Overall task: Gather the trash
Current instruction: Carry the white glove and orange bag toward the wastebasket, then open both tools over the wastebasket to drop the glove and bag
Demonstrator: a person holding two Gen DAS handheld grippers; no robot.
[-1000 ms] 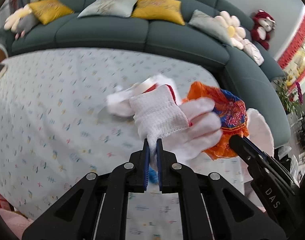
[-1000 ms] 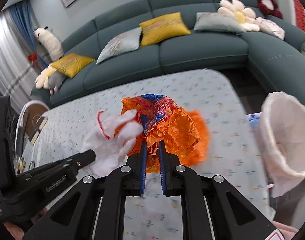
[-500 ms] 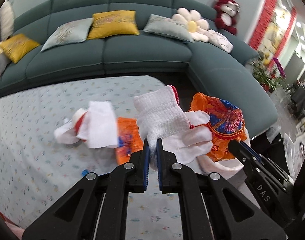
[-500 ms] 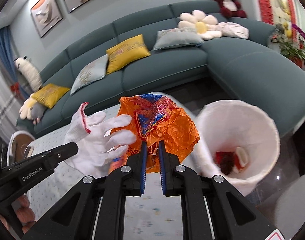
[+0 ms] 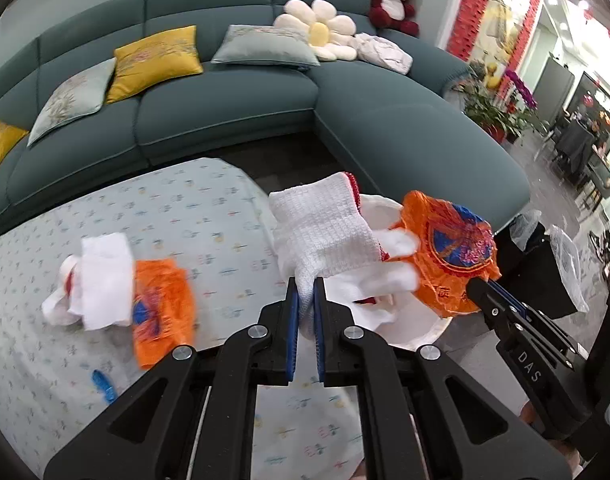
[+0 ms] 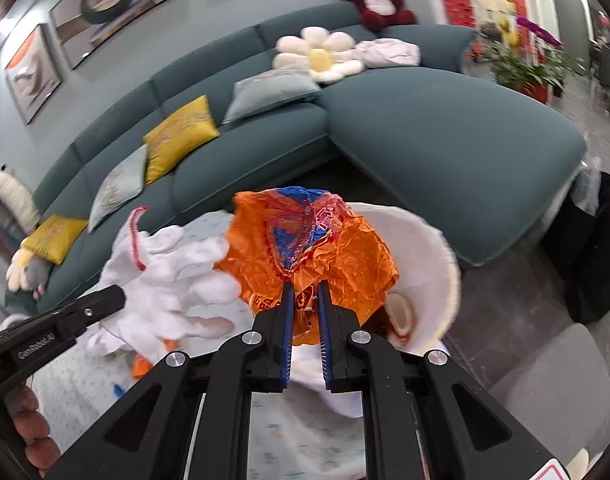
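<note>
My left gripper (image 5: 306, 286) is shut on a white knit glove (image 5: 325, 232) with a red cuff, held up over the table's right end. My right gripper (image 6: 303, 292) is shut on a crumpled orange and blue plastic wrapper (image 6: 325, 248), held above the open white waste bin (image 6: 429, 248). The same wrapper (image 5: 449, 252) and bin rim (image 5: 421, 334) show in the left wrist view, and the glove (image 6: 173, 276) shows left of the wrapper in the right wrist view. Inside the bin lie a dark scrap and a pale cup-like piece (image 6: 401, 312).
On the patterned tablecloth (image 5: 185, 208) lie another white glove (image 5: 93, 280), a second orange wrapper (image 5: 161, 312) and a small blue scrap (image 5: 101, 386). A teal sofa (image 5: 225, 96) with cushions curves behind. Black bags (image 5: 545, 280) stand on the floor at right.
Both grippers have swung right from over the table toward its end, carrying the glove and the wrapper. The white bin has come under the wrapper, and the trash left on the table now lies to the left.
</note>
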